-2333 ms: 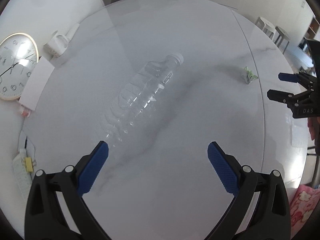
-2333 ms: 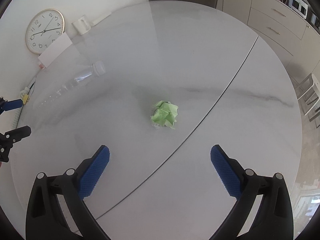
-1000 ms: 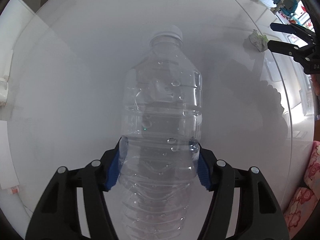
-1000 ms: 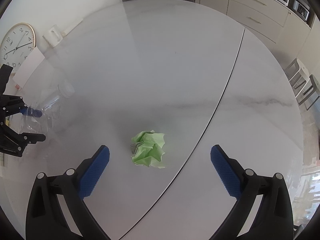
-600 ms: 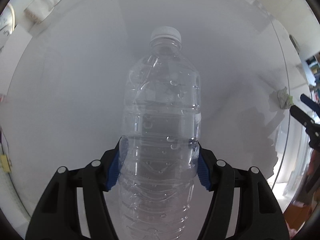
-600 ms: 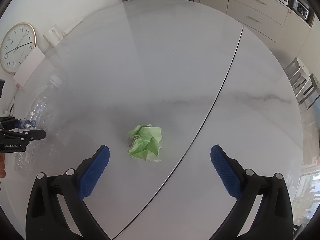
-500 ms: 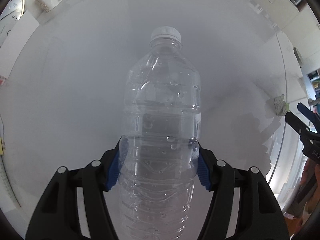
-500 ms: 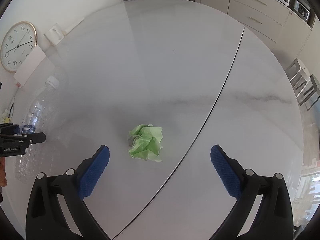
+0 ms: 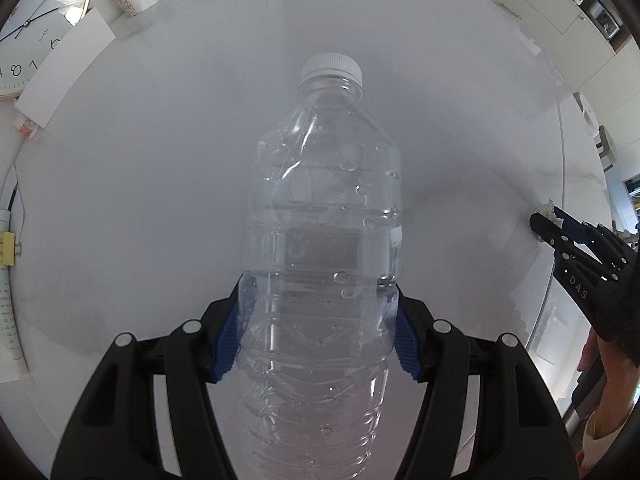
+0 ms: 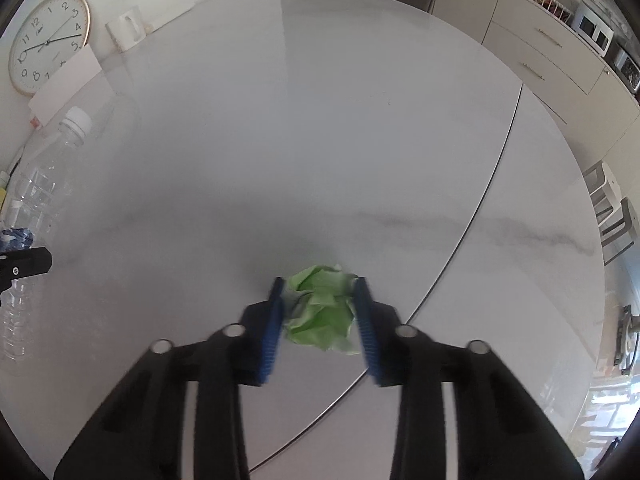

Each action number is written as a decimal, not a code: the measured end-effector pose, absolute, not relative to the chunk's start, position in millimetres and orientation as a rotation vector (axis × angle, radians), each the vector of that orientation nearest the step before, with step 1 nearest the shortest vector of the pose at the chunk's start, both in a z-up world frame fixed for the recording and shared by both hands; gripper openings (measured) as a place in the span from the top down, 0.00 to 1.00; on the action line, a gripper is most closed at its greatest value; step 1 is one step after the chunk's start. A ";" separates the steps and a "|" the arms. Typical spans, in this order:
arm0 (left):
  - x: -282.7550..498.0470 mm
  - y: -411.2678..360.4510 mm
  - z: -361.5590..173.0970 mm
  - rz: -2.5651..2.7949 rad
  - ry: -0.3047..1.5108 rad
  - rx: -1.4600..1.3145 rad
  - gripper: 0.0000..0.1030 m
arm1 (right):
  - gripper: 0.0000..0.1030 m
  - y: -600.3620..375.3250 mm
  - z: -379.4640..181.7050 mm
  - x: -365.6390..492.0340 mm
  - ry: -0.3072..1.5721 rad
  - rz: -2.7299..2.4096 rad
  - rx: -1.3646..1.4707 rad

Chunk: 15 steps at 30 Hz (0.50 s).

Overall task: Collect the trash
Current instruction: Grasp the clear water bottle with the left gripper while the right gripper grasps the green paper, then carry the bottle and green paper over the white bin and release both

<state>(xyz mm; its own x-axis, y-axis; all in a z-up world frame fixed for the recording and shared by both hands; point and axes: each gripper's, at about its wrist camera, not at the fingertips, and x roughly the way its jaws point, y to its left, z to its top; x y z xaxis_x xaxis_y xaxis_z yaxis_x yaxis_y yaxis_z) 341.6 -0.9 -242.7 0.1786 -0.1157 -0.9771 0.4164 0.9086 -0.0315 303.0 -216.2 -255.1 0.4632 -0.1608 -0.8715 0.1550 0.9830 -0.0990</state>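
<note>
A round white marble table (image 10: 360,128) fills the room's middle, with a wall clock (image 10: 48,42) leaning at its far left edge, a white card (image 10: 66,78) propped against it and a white mug (image 10: 126,32) just beyond. A thin seam (image 10: 496,168) runs diagonally across the right part of the tabletop; most of the surface between the two tools is bare. At the left, the left gripper (image 9: 318,312) is pinched onto a clear plastic bottle (image 9: 324,240), its blue pads (image 9: 228,340) pressing the ribbed lower body from both sides; the white cap (image 9: 332,66) points away from the tool, toward the far edge. Whether the bottle touches the table cannot be told. Toward the right, the right gripper (image 10: 320,312) reaches forward low over the table, its blue pads (image 10: 272,328) closed against both sides of a crumpled green paper ball (image 10: 322,312), just left of the seam. Cabinets (image 10: 552,56) stand past the table's far right rim.
</note>
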 end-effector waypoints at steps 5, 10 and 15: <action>320.5 -15.5 -231.4 -0.377 1.328 0.263 0.41 | 0.70 -219.9 -237.1 285.8 1.040 -0.168 0.030; 284.4 -11.0 -198.9 -0.380 1.298 0.267 0.41 | 0.70 -222.9 -204.4 244.3 0.986 -0.134 0.062; 234.0 -18.1 -177.2 -0.418 1.264 0.281 0.41 | 0.70 -234.1 -175.0 175.3 0.944 -0.129 0.098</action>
